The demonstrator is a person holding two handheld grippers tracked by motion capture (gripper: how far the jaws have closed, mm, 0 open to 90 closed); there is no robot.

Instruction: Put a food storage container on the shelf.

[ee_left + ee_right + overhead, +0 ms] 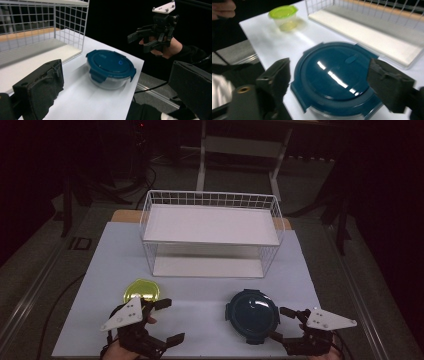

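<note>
Grippers sit at the near edge of the desk, one in each hand. The left gripper has its jaws spread wide and holds nothing; just beyond it stands a small clear container with a yellow-green lid, close to the upper jaw but, as far as the high view shows, not touched. The right gripper also has its jaws wide apart, pointing at a round glass container with a dark blue clip-on lid. In the right gripper view the blue lid lies between the two black jaws and somewhat ahead of them, with a gap on each side, so nothing is gripped. The blue-lidded container rests on the white sheet covering the desk, right of centre, well apart from the yellow-green one on the left. Farther back, at the middle of the desk, stands a white wire rack with a lower and an upper shelf.
</note>
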